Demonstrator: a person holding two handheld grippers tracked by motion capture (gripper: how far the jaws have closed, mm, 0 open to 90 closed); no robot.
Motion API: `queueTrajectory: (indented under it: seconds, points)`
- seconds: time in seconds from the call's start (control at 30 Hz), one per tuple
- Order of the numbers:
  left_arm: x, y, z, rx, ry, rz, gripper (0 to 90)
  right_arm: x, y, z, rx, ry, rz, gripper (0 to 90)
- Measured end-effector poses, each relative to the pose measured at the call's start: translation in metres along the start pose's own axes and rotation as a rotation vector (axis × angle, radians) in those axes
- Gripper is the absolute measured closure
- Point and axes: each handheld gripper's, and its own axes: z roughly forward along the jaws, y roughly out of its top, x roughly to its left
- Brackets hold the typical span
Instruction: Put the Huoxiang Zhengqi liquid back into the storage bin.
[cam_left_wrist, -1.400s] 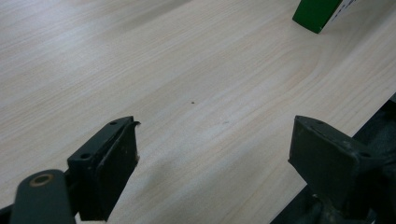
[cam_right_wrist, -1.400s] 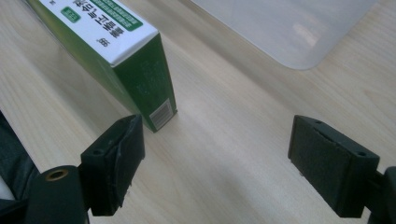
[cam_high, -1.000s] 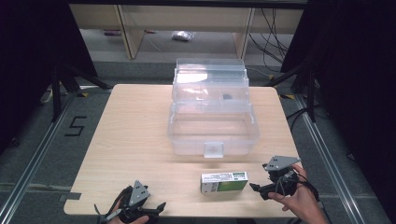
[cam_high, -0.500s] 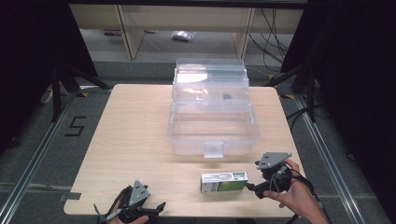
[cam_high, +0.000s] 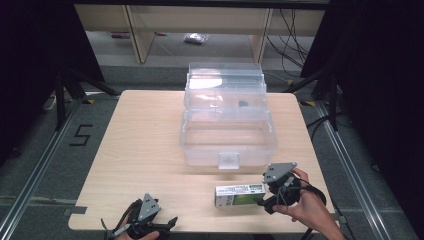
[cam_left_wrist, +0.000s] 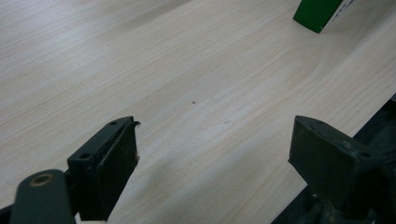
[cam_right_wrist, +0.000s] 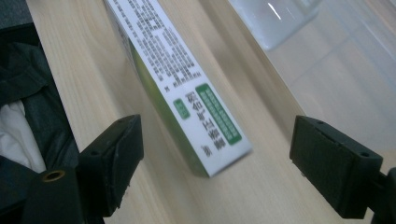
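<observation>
A green and white carton (cam_high: 240, 195) lies on its long side near the front edge of the table. My right gripper (cam_high: 266, 193) is at the carton's right end, held by a hand. In the right gripper view the carton (cam_right_wrist: 187, 88) runs away from me, its near end lying between the tips of the right gripper (cam_right_wrist: 217, 135), which is open and not touching it. My left gripper (cam_high: 166, 223) rests at the front left of the table. Its own view shows the left gripper (cam_left_wrist: 215, 135) open over bare wood, a corner of the carton (cam_left_wrist: 317, 11) far off.
A clear plastic box (cam_high: 227, 135) with its lid raised stands at the middle of the wooden table (cam_high: 135, 150), just behind the carton. Its front latch (cam_right_wrist: 275, 23) is near in the right gripper view. Shelving and cables lie beyond the table's far edge.
My right gripper has moved left to the carton, whose end now lies between its open jaws. The left gripper and the carton have stayed put.
</observation>
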Motion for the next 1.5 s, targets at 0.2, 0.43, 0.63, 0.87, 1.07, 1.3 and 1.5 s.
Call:
queueTrajectory:
  seconds: [0.2,0.43,0.63,0.87,1.07,1.3,1.5]
  points:
    - [-0.002,-0.001,0.002,-0.030,0.009,-0.038,14.8,0.004,0.018,0.008,0.040,0.018,-0.054,18.9]
    - [-0.003,-0.001,0.002,-0.034,-0.002,-0.045,14.8,0.007,0.032,0.023,0.094,0.057,-0.114,19.6]
    - [-0.002,-0.001,0.002,-0.030,0.000,-0.042,14.8,0.009,0.037,0.033,0.133,0.080,-0.135,19.6]
    - [-0.001,-0.001,0.002,-0.030,0.006,-0.035,14.8,0.010,0.040,0.041,0.181,0.100,-0.151,19.7]
    - [-0.003,-0.001,0.002,-0.044,-0.002,-0.050,14.8,0.010,0.044,0.047,0.225,0.129,-0.153,22.5]
    - [0.000,0.000,-0.001,-0.007,-0.012,-0.021,14.8,0.012,0.047,0.056,0.274,0.148,-0.175,30.6]
    - [-0.002,0.000,0.000,-0.020,-0.013,-0.036,14.8,0.012,0.049,0.059,0.309,0.159,-0.174,35.6]
